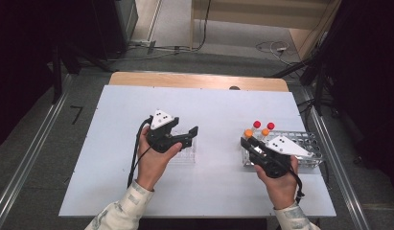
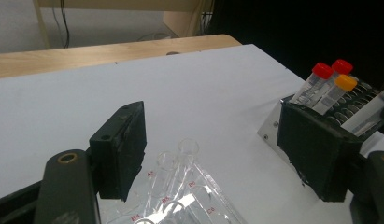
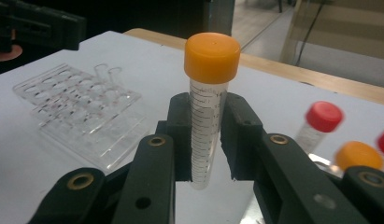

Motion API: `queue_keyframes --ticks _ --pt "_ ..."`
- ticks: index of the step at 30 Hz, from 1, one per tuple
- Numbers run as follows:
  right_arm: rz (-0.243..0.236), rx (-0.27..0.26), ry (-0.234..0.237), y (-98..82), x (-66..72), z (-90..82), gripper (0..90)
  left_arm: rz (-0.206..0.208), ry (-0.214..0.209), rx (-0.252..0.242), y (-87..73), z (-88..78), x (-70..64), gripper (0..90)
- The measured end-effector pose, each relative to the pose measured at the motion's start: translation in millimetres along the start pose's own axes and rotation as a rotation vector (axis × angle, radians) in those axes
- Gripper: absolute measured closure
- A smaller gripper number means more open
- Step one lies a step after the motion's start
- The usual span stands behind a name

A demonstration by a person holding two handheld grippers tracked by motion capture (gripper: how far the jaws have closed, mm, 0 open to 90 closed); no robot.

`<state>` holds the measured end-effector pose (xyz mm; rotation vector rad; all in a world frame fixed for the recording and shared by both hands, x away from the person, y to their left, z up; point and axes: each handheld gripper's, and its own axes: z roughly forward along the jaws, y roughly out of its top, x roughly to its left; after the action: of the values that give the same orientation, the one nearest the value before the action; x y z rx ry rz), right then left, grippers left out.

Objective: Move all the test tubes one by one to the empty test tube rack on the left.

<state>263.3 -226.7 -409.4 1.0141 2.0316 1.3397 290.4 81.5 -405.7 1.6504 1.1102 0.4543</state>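
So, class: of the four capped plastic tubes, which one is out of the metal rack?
The orange-capped clear tube clamped upright in the right hand-held gripper. The other orange-capped tube and the two red-capped tubes stand in the metal rack.

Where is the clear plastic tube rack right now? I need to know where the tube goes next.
The clear plastic tube rack lies on the white table left of centre in the high view, just beyond the left gripper and well apart from the metal rack.
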Motion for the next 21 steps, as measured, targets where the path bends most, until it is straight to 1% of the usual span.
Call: queue_keyframes --ticks 5,8,12,15,17,18,21 --pt "-0.019 0.023 0.036 -2.0 11.8 11.6 71.7 0.008 -0.016 -0.002 0.2 0.2 -5.1 25.2" --pt "-0.033 0.037 0.05 -4.1 17.8 18.0 71.7 0.016 -0.036 0.001 0.2 0.3 -10.3 25.6" --pt "-0.04 0.056 0.066 -7.4 24.5 25.9 71.7 0.038 -0.052 -0.011 -0.5 0.7 -19.4 27.6" --pt "-0.045 0.07 0.076 -9.6 29.4 31.6 71.7 0.051 -0.081 -0.008 -2.5 2.6 -27.1 29.4" --pt "-0.048 0.081 0.085 -10.6 33.5 36.4 71.7 0.07 -0.103 -0.007 -4.1 3.8 -34.0 31.7" --pt "-0.048 0.081 0.085 -10.6 33.5 36.4 71.7 0.08 -0.115 -0.009 -4.9 4.5 -37.5 31.7" --pt "-0.057 0.092 0.1 -11.1 37.1 40.7 71.7 0.107 -0.148 -0.01 -7.1 5.5 -47.9 35.4"
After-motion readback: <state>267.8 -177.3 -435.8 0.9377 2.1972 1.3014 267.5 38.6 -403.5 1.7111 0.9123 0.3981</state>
